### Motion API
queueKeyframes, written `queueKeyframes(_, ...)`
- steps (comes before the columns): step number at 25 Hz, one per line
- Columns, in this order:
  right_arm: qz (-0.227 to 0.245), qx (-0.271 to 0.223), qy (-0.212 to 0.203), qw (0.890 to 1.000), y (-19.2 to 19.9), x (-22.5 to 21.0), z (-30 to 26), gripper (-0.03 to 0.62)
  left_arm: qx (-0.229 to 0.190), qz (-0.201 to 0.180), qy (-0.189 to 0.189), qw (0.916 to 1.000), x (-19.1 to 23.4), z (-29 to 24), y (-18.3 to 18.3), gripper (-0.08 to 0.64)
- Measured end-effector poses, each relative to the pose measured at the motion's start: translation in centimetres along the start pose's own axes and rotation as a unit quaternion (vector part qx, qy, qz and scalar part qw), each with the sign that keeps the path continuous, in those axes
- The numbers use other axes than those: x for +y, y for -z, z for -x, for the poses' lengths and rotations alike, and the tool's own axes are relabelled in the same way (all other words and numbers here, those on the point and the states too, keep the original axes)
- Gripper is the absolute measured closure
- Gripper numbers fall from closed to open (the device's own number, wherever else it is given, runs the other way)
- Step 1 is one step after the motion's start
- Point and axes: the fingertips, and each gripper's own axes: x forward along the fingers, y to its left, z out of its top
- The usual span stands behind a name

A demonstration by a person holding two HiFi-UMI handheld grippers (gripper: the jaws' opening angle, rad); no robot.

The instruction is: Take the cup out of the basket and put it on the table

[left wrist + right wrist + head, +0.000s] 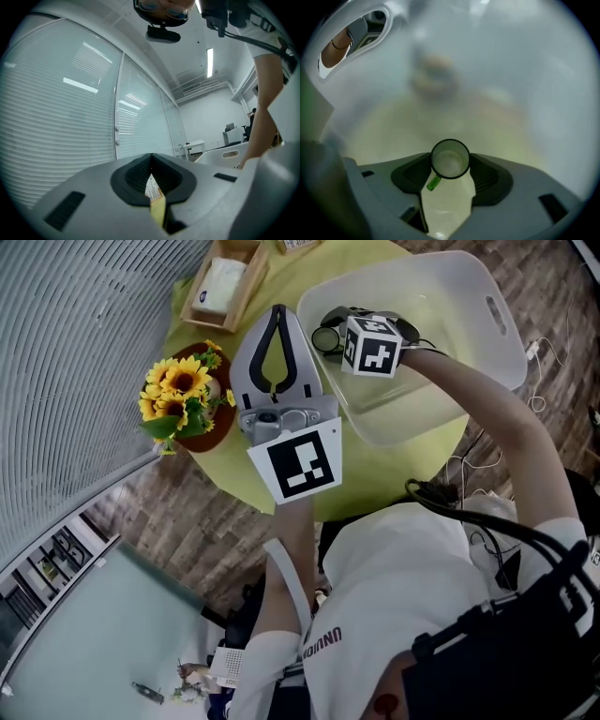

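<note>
Inside the basket (441,277), our right gripper (450,165) pinches the cup (449,159), its mouth facing back along the jaws, while our left gripper (278,315), closed and empty, hangs over the table (281,282).

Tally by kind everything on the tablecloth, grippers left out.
basket: 1
cup: 1 (inside the basket)
sunflower bunch: 1
wooden box: 1
white packet: 1 (inside the box)
Total: 5
A cut-off item at the top edge is not counted.
</note>
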Motion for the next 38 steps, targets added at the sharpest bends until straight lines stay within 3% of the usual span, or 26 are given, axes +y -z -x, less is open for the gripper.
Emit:
queueKeyframes(6, -0.004, -0.004, 0.009, 1.000, -0.6, -0.3, 1.5, 0.319, -0.005, -0.034, 0.016, 0.9993, -0.3, 0.2, -0.7, 0.548)
queueKeyframes(9, -0.002, -0.013, 0.014, 1.000, -1.4, -0.5, 2.4, 0.319, -0.005, -0.096, 0.036, 0.9947, -0.4, 0.2, -1.3, 0.548)
queueKeyframes(10, 0.001, -0.014, 0.016, 1.000, -1.6, -0.5, 2.7, 0.319, -0.007, -0.095, 0.035, 0.9948, -0.4, 0.3, -1.5, 0.548)
queueKeyframes(13, 0.002, -0.020, 0.027, 0.999, -2.0, -0.5, 3.5, 0.319, -0.020, -0.010, 0.002, 0.9998, 0.0, 0.8, -1.6, 0.548)
queueKeyframes(14, -0.002, -0.023, 0.029, 0.999, -2.1, -0.5, 3.8, 0.319, -0.022, 0.001, -0.003, 0.9998, 0.1, 0.9, -1.6, 0.548)
queueKeyframes(28, -0.034, -0.070, 0.090, 0.993, -3.1, -1.0, 9.5, 0.321, -0.054, -0.016, 0.001, 0.9984, 0.0, 2.5, -4.6, 0.548)
queueKeyframes(33, -0.033, -0.087, 0.116, 0.989, -3.8, -0.3, 11.3, 0.321, -0.063, 0.003, -0.001, 0.9980, -0.2, 3.7, -5.1, 0.548)
queueKeyframes(38, -0.028, -0.118, 0.152, 0.981, -5.5, -0.7, 14.2, 0.321, -0.072, -0.016, 0.009, 0.9972, -0.9, 4.0, -6.0, 0.548)
